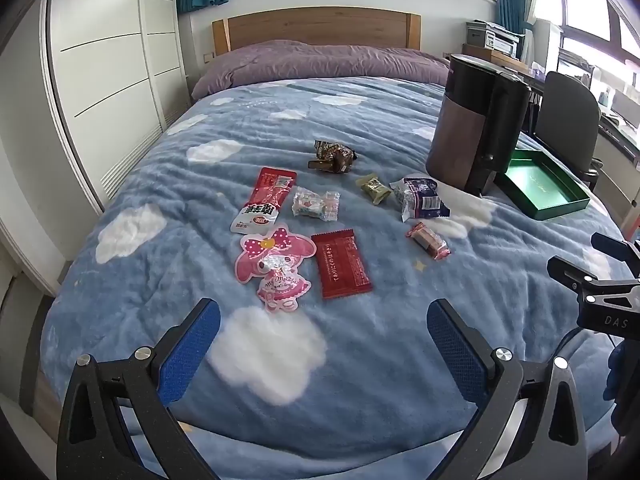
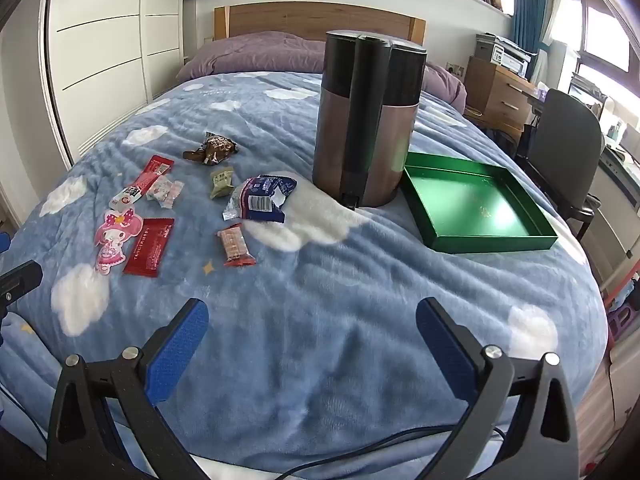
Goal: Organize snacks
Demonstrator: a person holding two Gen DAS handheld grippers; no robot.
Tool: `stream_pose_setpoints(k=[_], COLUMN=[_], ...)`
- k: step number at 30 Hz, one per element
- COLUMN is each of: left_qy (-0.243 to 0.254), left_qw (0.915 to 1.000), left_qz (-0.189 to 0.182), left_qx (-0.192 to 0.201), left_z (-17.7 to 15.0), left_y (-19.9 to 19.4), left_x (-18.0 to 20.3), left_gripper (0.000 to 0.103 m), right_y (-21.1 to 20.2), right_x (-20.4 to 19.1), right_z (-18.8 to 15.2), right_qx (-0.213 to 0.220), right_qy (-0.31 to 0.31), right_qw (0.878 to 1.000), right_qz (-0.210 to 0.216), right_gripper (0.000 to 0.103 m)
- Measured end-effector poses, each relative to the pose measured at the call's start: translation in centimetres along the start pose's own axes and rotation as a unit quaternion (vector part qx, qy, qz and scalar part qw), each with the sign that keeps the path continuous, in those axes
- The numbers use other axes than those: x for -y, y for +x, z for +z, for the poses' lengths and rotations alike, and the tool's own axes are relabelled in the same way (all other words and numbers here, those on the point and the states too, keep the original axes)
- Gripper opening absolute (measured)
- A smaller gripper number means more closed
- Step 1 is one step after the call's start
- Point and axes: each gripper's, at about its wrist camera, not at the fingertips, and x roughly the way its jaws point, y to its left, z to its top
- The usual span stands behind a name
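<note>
Eight snack packs lie loose on the blue cloud blanket (image 2: 320, 340) of the bed, none in the green tray (image 2: 476, 210). Left cluster: red-white long sachet (image 1: 264, 204) touching a clear candy pack (image 1: 316, 205) on its right; pink My Melody pack (image 1: 274, 268) just below the sachet, with the dark red flat packet (image 1: 342, 264) just beside it. Farther back, a brown crumpled wrapper (image 1: 334, 156). Toward the right: small olive-green pack (image 1: 374, 188), blue-white bag (image 1: 422, 198) just beside it, pink wafer pack (image 1: 428, 240) nearer the camera, apart from the bag.

Tall brown-black cylinder canister (image 2: 368, 120) stands upright on the blanket, just behind the blue-white bag; the tray sits empty right beside it, on its right, near the bed edge.

Left gripper (image 1: 324, 332) hovers over the near end of the bed, jaws wide, nothing between the blue pads (image 1: 192, 352). Right gripper (image 2: 312, 332) hovers likewise, jaws wide and empty, aimed between the snacks and the tray. Right gripper's black body shows at the right edge of the left wrist view
</note>
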Motion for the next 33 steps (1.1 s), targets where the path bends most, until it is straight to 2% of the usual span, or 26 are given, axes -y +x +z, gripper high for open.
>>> stream_pose_setpoints(k=[33], left_qy=[0.006], left_qw=[0.9999], left_qz=[-0.007], left_qx=[-0.005], left_z=[-0.5], left_y=[-0.1], left_x=[1.1], left_gripper=[0.102], right_y=[-0.1], right_x=[0.1], right_z=[-0.1], right_qx=[0.0], right_qy=[0.001], right_qw=[1.0], right_qz=[0.0], right_gripper=[0.103])
